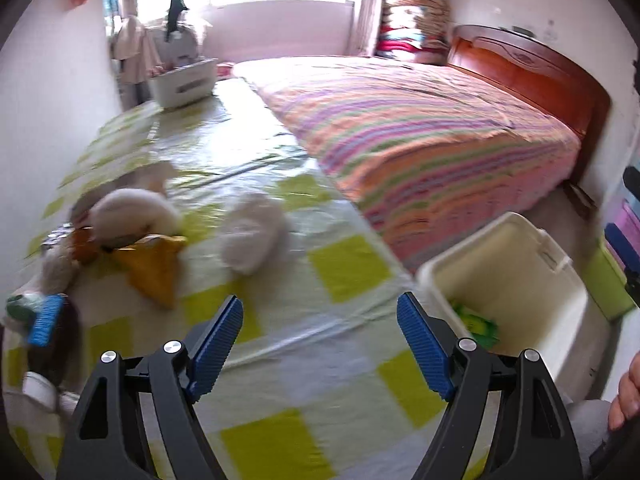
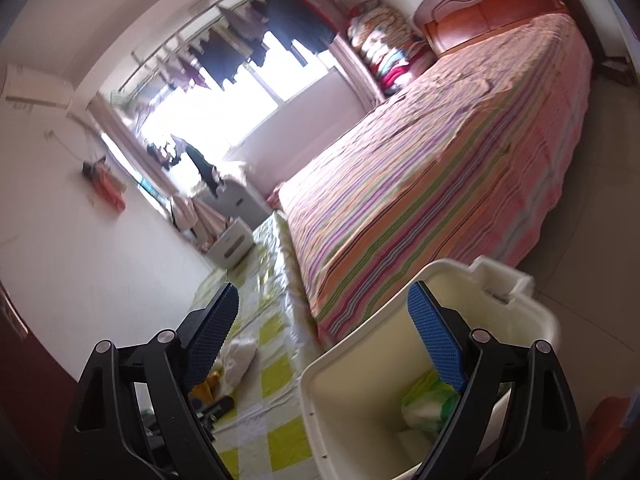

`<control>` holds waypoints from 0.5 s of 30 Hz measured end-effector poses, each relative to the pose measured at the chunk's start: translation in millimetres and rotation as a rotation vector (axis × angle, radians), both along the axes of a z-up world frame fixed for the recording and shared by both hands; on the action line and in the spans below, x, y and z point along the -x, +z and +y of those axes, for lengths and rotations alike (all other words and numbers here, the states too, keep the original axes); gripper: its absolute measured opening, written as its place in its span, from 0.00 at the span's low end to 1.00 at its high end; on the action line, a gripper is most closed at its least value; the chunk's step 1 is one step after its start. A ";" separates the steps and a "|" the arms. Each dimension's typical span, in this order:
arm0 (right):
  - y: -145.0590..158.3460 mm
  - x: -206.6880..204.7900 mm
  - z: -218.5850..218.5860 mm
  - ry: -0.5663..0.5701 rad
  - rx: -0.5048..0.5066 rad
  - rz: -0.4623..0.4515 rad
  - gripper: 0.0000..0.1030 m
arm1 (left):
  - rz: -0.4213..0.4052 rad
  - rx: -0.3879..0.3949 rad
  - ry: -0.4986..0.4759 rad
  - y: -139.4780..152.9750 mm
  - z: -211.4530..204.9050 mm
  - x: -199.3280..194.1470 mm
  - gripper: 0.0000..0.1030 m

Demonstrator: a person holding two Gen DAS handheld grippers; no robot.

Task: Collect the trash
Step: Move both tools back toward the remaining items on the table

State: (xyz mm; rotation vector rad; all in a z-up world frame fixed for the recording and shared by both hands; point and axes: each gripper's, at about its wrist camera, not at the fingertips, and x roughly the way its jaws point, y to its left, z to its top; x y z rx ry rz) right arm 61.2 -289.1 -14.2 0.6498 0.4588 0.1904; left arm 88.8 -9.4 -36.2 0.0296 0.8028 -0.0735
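both grippers—left (image 1: 320, 322), right (image 2: 322, 312)—spread, holding nothing; white bin (image 2: 352, 364) at 4 o'clock, its green-white trash (image 2: 428, 404) half hidden, blurred.

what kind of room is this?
Likely a home bedroom: a bed with a wooden headboard, a pile of folded blankets and laundry hung by the window.

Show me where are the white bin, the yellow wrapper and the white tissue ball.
white bin (image 1: 516, 264), left wrist view, inner wall.
yellow wrapper (image 1: 154, 268), left wrist view, its middle.
white tissue ball (image 1: 252, 236), left wrist view, its middle.
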 end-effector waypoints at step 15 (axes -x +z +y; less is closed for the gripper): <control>-4.2 -27.2 114.3 0.204 0.156 0.067 0.83 | -0.084 -0.091 0.202 15.8 99.9 30.4 0.75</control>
